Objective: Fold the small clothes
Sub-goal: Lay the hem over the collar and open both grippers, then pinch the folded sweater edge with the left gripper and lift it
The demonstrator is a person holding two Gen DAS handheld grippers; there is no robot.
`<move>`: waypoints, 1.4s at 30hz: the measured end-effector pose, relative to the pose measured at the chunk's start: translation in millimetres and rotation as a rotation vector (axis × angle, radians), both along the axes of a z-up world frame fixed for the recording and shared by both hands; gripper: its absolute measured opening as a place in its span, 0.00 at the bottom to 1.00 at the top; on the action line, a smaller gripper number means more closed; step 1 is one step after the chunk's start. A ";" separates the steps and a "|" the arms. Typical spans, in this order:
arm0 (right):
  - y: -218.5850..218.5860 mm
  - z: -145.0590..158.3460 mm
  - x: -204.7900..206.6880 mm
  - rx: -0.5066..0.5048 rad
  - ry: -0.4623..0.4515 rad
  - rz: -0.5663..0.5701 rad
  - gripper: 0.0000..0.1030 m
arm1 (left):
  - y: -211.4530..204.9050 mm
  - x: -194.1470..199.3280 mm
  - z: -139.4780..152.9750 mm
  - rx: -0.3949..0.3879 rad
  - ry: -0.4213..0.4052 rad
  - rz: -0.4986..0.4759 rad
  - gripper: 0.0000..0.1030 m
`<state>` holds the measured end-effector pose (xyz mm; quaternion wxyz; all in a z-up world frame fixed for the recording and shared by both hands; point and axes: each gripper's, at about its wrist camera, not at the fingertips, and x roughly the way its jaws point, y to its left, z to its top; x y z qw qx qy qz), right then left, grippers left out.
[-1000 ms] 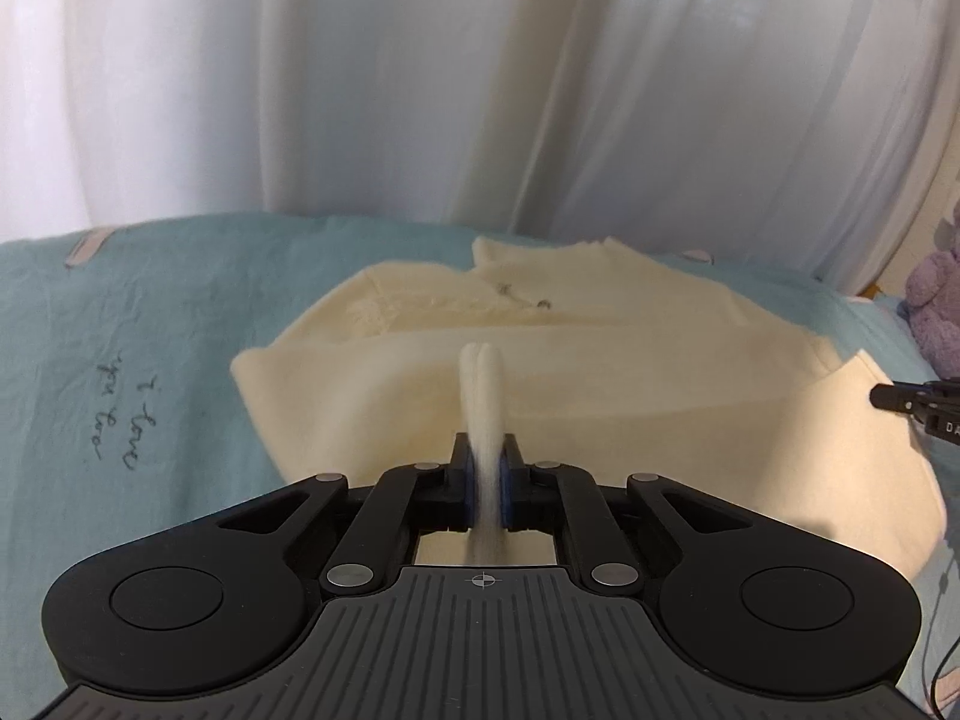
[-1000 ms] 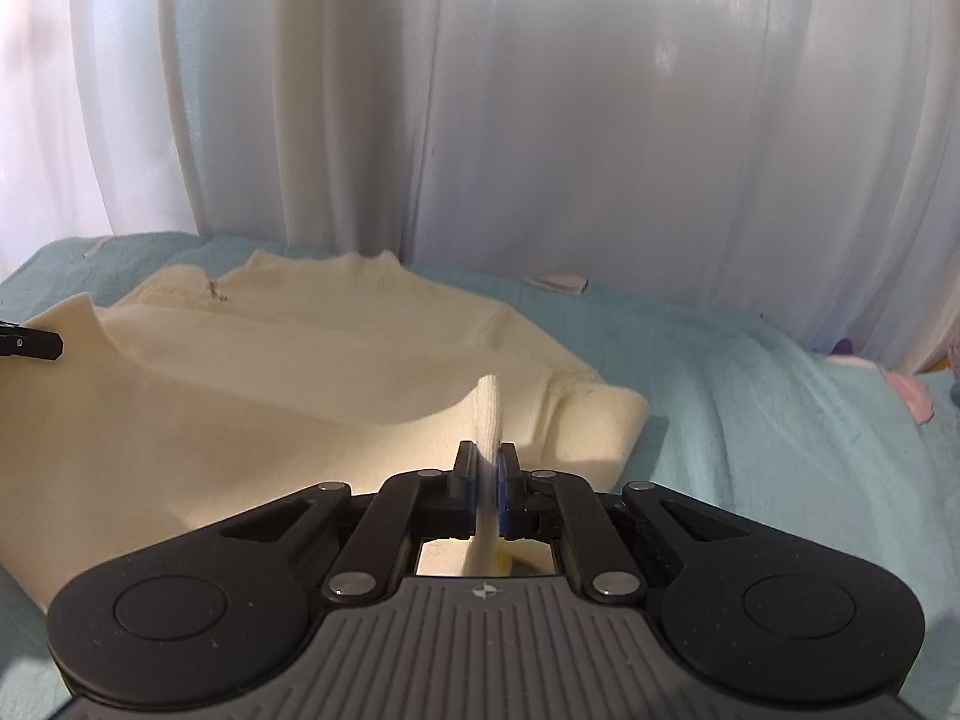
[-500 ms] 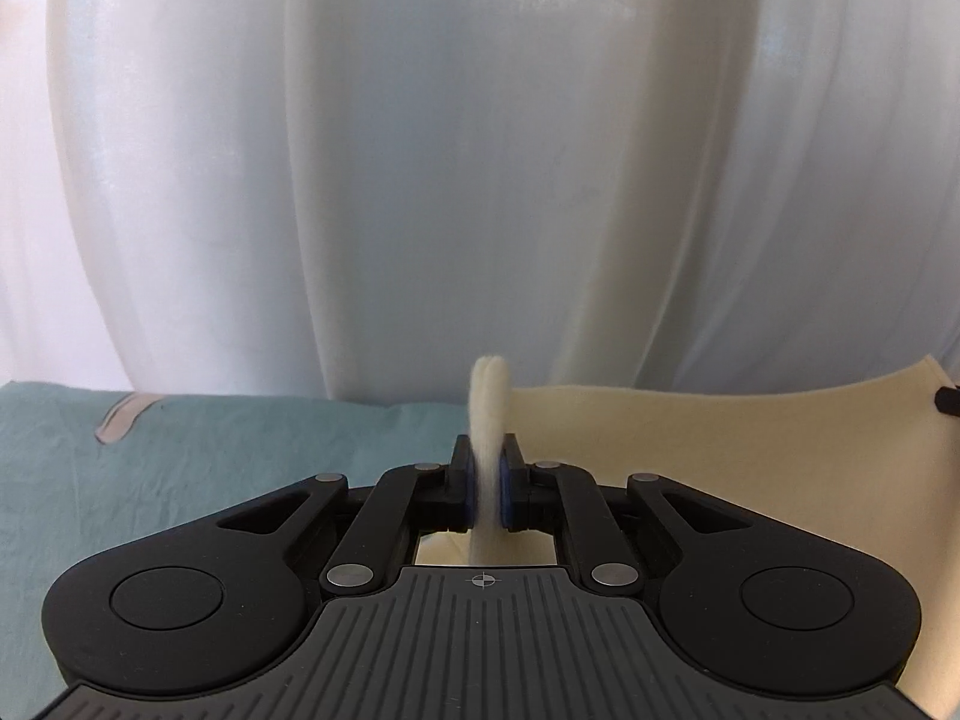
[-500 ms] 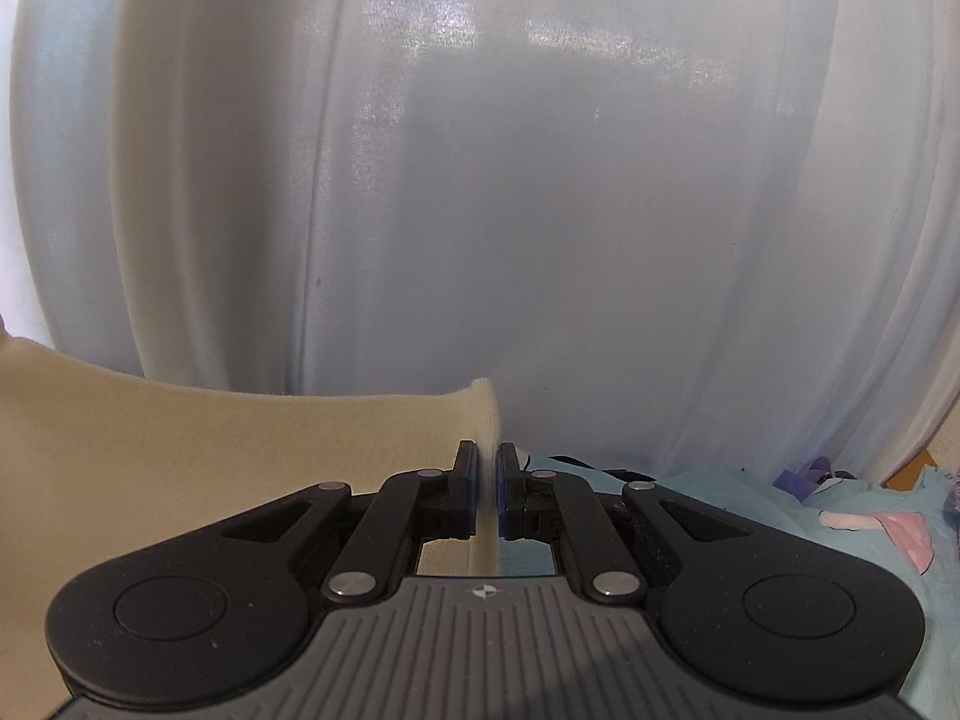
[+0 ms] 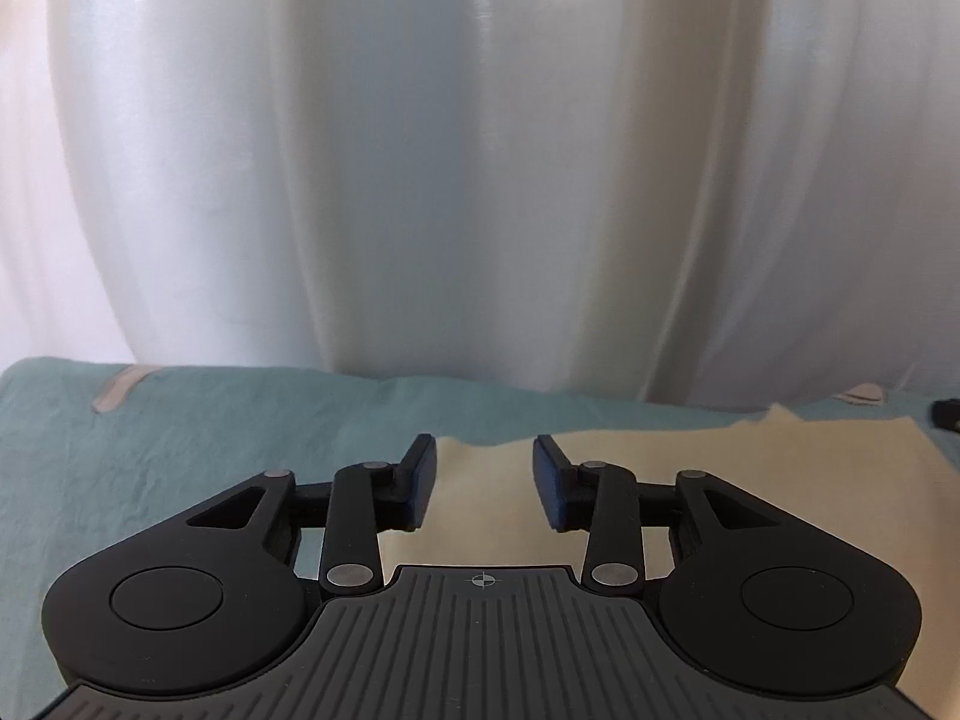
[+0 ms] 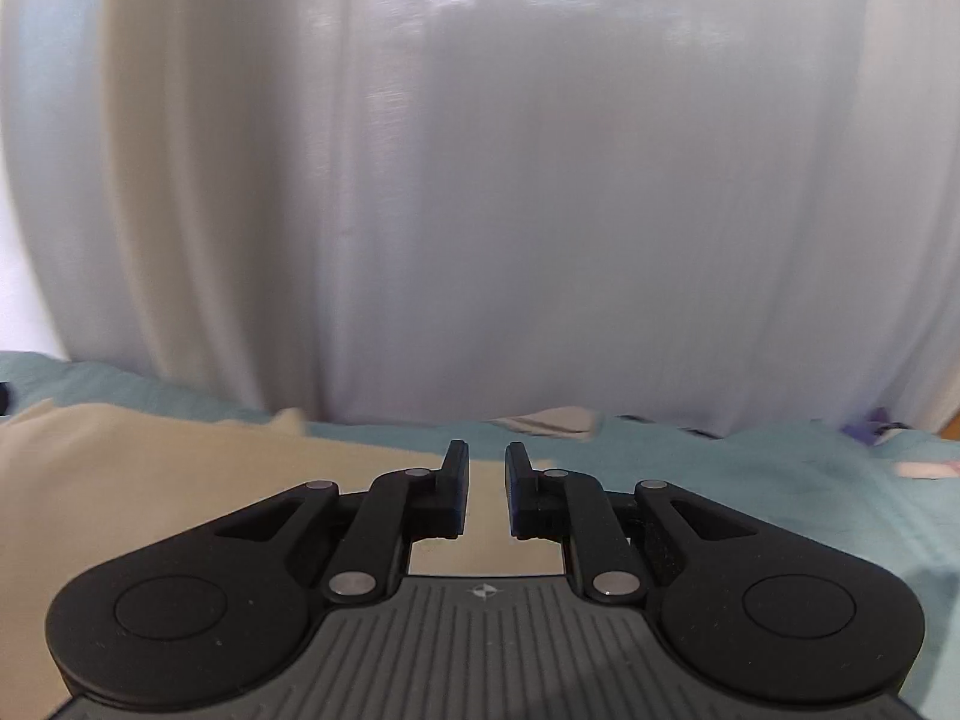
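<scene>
Both your grippers let go since 0.5 s ago: back then each was pinched on a fold of the cream garment and held it up in front of the curtain; now the cloth lay flat on the bed.

Your left gripper [image 5: 485,483] had its jaws wide apart, nothing between them, w/ the cream garment [image 5: 690,480] spread on the teal bedsheet [image 5: 198,450] beneath and ahead of the fingers. The garment's far edge sat just short of the white curtain [image 5: 480,150], running off to the right. At the far right edge of the left wrist view a small black piece [image 5: 947,411] showed, prob. the other gripper, too cropped to be sure.

Your right gripper [image 6: 486,489] was also parted, a narrower gap than the left, nothing in it. In the right wrist view the garment [image 6: 150,480] filled the left side, its right edge lying under the gripper; bare sheet [image 6: 780,492] to the right. That view was motion-blurred.

Other bits: a pale patch [image 5: 117,390] on the sheet at far left, a whitish item [image 6: 546,422] by the curtain foot, a purple thing [image 6: 873,429] and a pink item [image 6: 924,470] at far right, all too blurred to ID.

Writing: no readable text or brand; only a small crosshair mark [image 5: 485,581] on the left gripper body.
</scene>
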<state>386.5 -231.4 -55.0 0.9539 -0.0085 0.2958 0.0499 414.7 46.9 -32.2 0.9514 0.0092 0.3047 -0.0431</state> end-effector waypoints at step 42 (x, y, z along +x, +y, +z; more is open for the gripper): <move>-60.9 -9.2 -203.3 0.166 0.031 -0.267 0.40 | 93.2 -122.1 -39.2 -0.183 0.125 0.214 0.80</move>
